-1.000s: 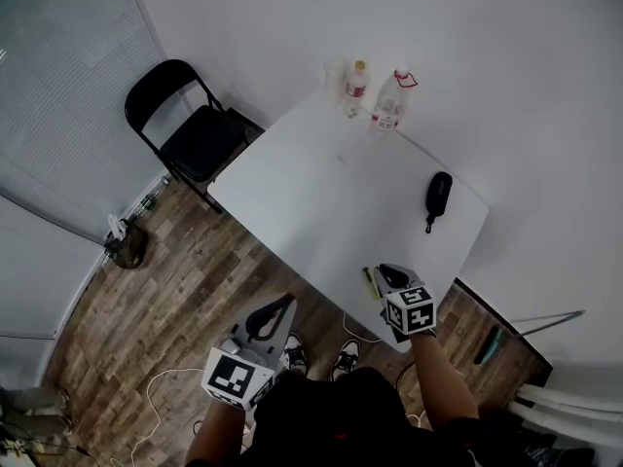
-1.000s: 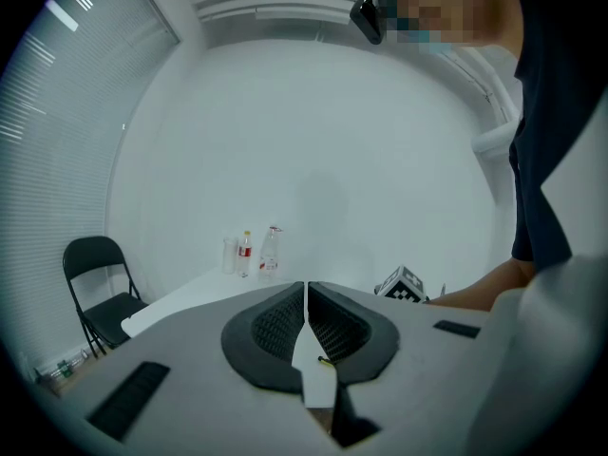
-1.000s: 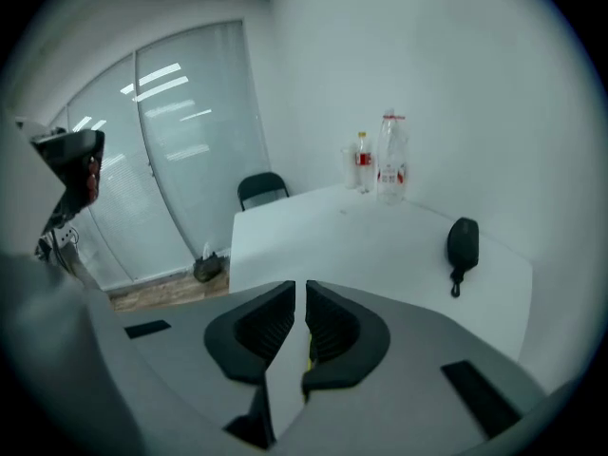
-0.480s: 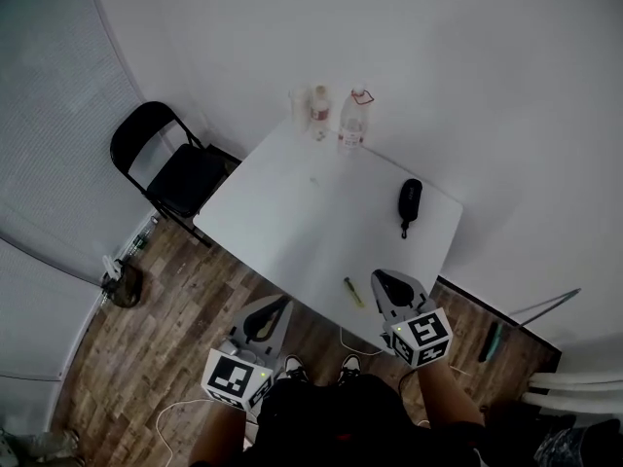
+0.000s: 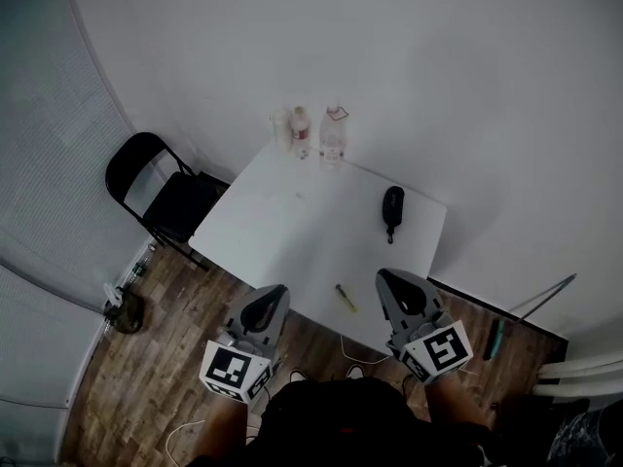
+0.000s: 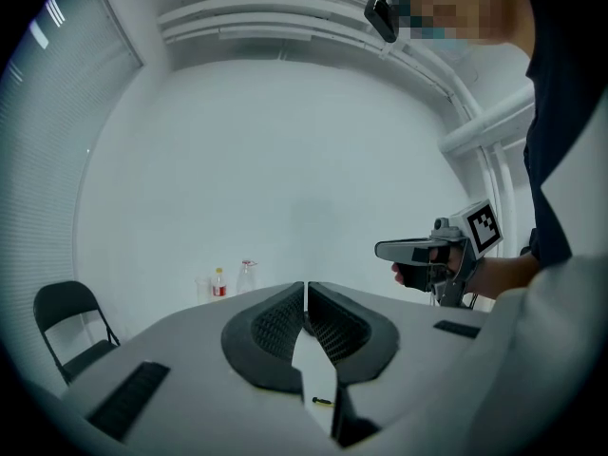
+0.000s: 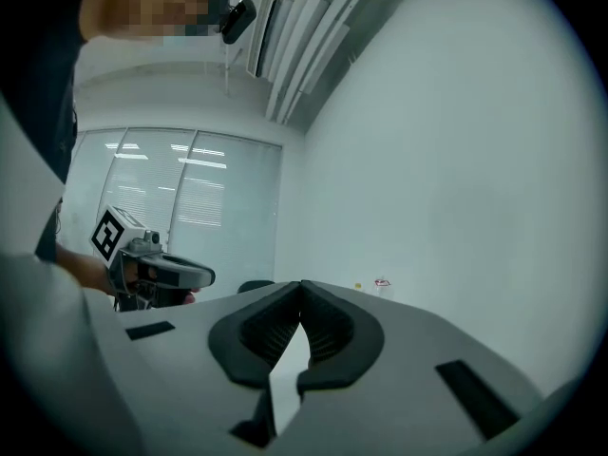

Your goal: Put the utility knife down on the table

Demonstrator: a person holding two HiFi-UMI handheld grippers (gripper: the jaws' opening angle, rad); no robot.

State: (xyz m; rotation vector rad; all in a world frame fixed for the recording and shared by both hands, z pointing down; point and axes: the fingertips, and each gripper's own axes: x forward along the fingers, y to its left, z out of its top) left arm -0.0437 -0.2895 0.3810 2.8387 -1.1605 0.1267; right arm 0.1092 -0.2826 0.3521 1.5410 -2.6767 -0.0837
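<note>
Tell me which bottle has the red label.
The left bottle, beside the cup; the right bottle is clear with red only at its neck.

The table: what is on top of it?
A utility knife near the front edge, a black case, two bottles and a cup at the far corner. The right gripper hides the near corner of the table.
</note>
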